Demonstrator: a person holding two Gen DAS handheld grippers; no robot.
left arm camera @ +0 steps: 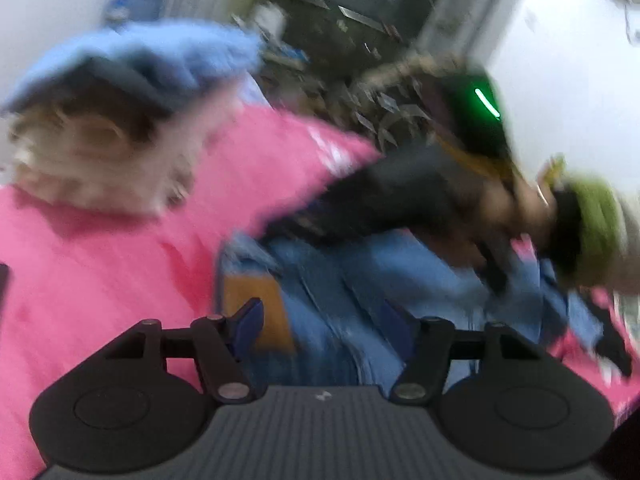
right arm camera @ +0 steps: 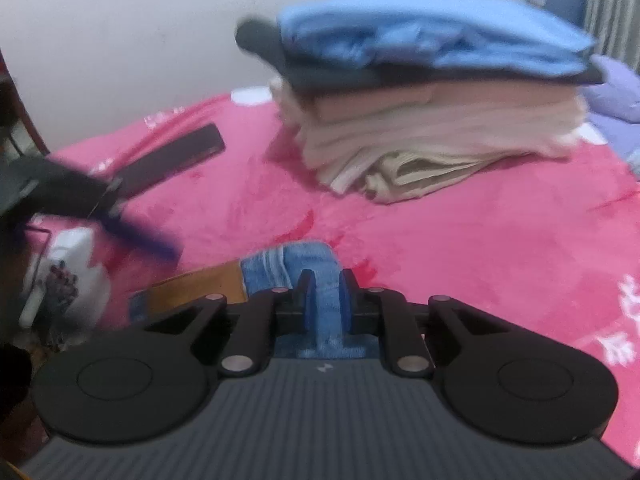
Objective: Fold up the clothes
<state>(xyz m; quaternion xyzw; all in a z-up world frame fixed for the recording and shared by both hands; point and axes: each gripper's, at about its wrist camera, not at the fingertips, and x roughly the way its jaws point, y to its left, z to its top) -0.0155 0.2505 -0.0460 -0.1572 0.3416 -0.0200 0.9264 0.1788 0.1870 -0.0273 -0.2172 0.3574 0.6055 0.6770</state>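
Clamping a fold of the blue jeans [right arm camera: 316, 280], the right gripper [right arm camera: 326, 292] is seen low at six o'clock in its own view, its jaws drawn close on the denim, whose brown waist patch shows at about eight o'clock. The jeans are laid on the pink blanket [right arm camera: 460, 248]. A stack of folded clothes [right arm camera: 432, 112], beige below and dark and light blue on top, is set on the blanket at one o'clock, well apart from the jeans. A flat dark object [right arm camera: 176, 156], perhaps a phone, is blurred at ten o'clock. In the left wrist view the left gripper [left arm camera: 324, 328] is held with jaws apart above the denim at six o'clock, nothing gripped between them. The right gripper is glimpsed there at three o'clock, heavily blurred.
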